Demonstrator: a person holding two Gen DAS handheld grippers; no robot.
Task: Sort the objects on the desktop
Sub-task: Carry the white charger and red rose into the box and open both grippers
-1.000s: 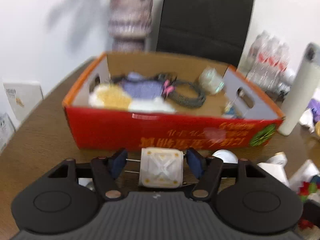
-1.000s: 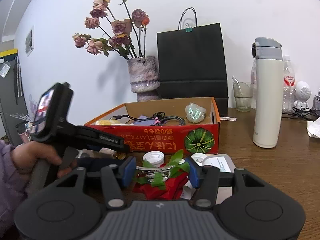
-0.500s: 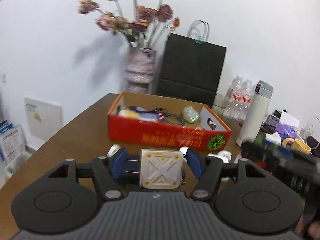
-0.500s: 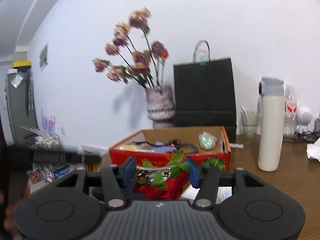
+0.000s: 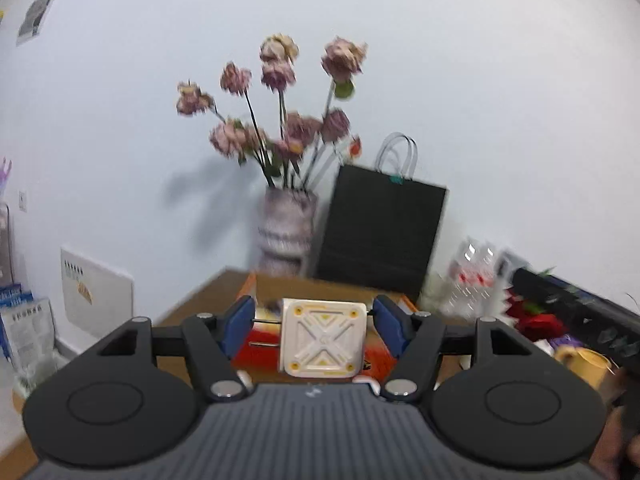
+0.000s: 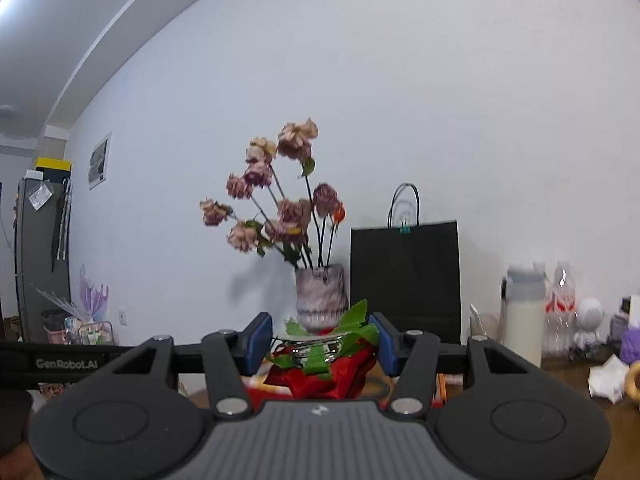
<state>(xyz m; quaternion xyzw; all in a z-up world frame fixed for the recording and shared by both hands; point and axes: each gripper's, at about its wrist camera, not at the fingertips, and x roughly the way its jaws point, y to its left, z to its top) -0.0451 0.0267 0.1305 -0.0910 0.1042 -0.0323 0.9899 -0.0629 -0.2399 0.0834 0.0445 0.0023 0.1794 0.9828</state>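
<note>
My left gripper (image 5: 314,326) is shut on a white square charger plug (image 5: 322,337) with two metal prongs toward the left finger. It is raised high above the red cardboard box (image 5: 256,346), which shows only partly behind the fingers. My right gripper (image 6: 323,342) is shut on a red hair clip with green leaves (image 6: 322,358) and a metal clasp. It is also lifted, with a sliver of the red box (image 6: 256,384) below it. The other gripper's body (image 6: 68,360) crosses the left of the right wrist view.
A vase of dried roses (image 6: 320,296) and a black paper bag (image 6: 404,276) stand at the back of the wooden table. A white thermos (image 6: 522,316), water bottles (image 6: 560,312), a yellow mug (image 5: 584,364) and crumpled paper (image 6: 608,376) sit to the right.
Both grippers have risen and tilted up, still holding their objects. The red box has dropped from the middle of both views to behind the fingers.
</note>
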